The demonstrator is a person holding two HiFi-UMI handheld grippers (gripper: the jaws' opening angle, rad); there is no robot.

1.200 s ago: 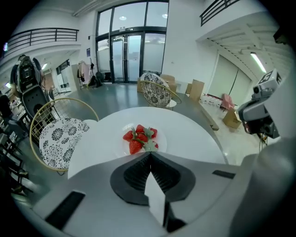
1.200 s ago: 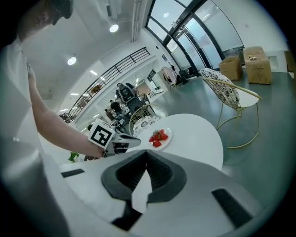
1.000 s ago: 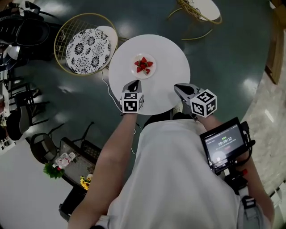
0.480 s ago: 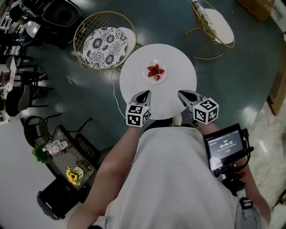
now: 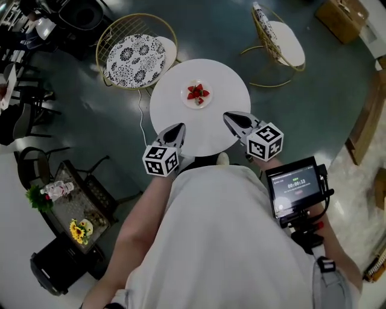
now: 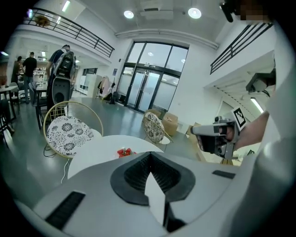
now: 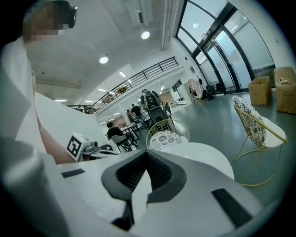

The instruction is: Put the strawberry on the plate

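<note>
Several red strawberries (image 5: 197, 93) lie together on a small white plate (image 5: 189, 100) near the middle of a round white table (image 5: 223, 96). My left gripper (image 5: 179, 127) hovers at the table's near left edge, shut and holding nothing. My right gripper (image 5: 228, 117) sits over the near right edge, also shut and holding nothing. In the left gripper view the strawberries (image 6: 124, 152) show just beyond the shut left gripper (image 6: 149, 156), with the right gripper (image 6: 200, 131) off to the right. In the right gripper view the table (image 7: 203, 155) lies beyond the shut right gripper (image 7: 147, 155).
A gold wire chair with a patterned cushion (image 5: 136, 54) stands left of the table, and a second chair (image 5: 280, 39) to the right. A cardboard box (image 5: 342, 18) sits far right. A small monitor (image 5: 294, 192) hangs by the right arm. A low rack with flowers (image 5: 72, 211) stands at the left.
The head view has swung and pulled back. Both grippers have drawn toward the body, the left one now off the table's near edge. The strawberries stay on the plate.
</note>
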